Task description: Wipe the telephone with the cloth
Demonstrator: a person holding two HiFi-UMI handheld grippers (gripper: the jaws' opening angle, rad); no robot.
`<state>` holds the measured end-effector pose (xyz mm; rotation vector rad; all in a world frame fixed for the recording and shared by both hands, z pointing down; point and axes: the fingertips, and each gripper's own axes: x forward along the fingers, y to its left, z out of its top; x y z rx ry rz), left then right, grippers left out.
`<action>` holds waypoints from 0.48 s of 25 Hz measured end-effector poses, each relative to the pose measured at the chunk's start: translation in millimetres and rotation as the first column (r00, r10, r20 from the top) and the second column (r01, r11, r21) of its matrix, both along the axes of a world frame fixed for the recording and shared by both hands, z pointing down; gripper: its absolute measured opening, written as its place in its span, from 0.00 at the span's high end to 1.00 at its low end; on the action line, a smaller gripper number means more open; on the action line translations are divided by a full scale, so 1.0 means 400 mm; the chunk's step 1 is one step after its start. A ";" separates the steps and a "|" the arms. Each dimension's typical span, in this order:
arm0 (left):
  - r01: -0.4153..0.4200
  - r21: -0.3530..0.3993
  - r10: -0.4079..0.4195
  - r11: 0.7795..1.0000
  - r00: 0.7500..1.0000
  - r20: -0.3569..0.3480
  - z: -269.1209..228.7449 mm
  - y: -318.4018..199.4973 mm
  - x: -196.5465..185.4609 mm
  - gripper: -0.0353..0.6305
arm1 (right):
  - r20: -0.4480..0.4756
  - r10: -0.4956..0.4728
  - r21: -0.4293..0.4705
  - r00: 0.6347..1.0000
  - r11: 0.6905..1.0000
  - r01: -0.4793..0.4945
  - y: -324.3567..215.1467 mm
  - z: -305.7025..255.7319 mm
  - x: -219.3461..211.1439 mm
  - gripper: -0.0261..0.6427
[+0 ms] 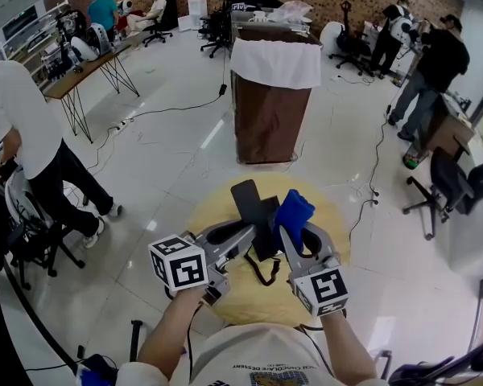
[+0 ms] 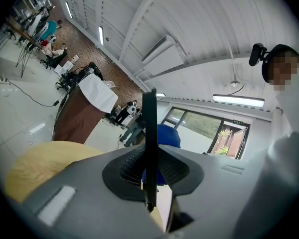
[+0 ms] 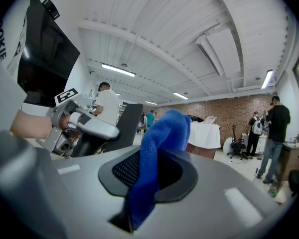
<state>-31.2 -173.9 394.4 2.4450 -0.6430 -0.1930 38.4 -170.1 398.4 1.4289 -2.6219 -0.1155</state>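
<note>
One brown bin (image 1: pixel 266 111) stands beyond the round tabletop (image 1: pixel 332 225), lower centre of the head view. Left gripper view: the left tool (image 2: pixel 150 172) is clamped on the upright black telephone (image 2: pixel 149 128), mid-frame. Right gripper view: the right tool (image 3: pixel 147 178) pinches the blue cloth (image 3: pixel 164 133), with the telephone left of it.

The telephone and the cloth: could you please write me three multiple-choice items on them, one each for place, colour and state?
1. Where is the telephone? A held in the left gripper; B held in the right gripper; C out of every view.
2. The cloth is: A red; B white; C blue.
3. The right gripper is: A open and empty; B shut on the cloth; C shut on the telephone.
Key: 1 A, the left gripper view shows its jaws clamping it; 2 C, blue in every view; 3 B, its jaws pinch the cloth.
</note>
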 end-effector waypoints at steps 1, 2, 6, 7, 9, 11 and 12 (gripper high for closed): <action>0.002 0.001 -0.002 1.000 1.000 -0.002 -0.003 -0.004 -0.002 0.86 | 0.003 0.000 -0.009 1.000 1.000 0.000 0.002 0.008 0.002 0.87; 0.003 0.001 -0.003 1.000 1.000 -0.003 -0.006 -0.008 -0.003 0.86 | 0.006 0.001 -0.017 1.000 1.000 -0.001 0.003 0.014 0.004 0.87; 0.002 0.005 -0.002 1.000 1.000 -0.003 -0.014 -0.014 -0.005 0.86 | 0.022 0.006 -0.043 1.000 0.999 -0.005 0.011 0.031 0.018 0.87; -0.001 0.005 0.001 1.000 1.000 -0.004 -0.015 -0.014 -0.006 0.86 | 0.027 0.006 -0.046 1.000 0.999 -0.004 0.013 0.034 0.019 0.87; -0.020 -0.002 0.020 1.000 1.000 -0.009 -0.016 -0.013 -0.005 0.86 | 0.047 -0.006 -0.059 0.999 0.998 0.008 0.014 0.041 0.018 0.87; -0.059 -0.012 0.059 0.998 0.998 -0.020 -0.019 -0.006 0.001 0.86 | 0.103 -0.041 -0.099 0.994 0.994 0.051 0.011 0.055 0.015 0.87; -0.078 -0.013 0.078 0.997 0.997 -0.025 -0.022 -0.001 0.005 0.86 | 0.147 -0.066 -0.131 0.987 0.988 0.085 0.008 0.064 0.014 0.87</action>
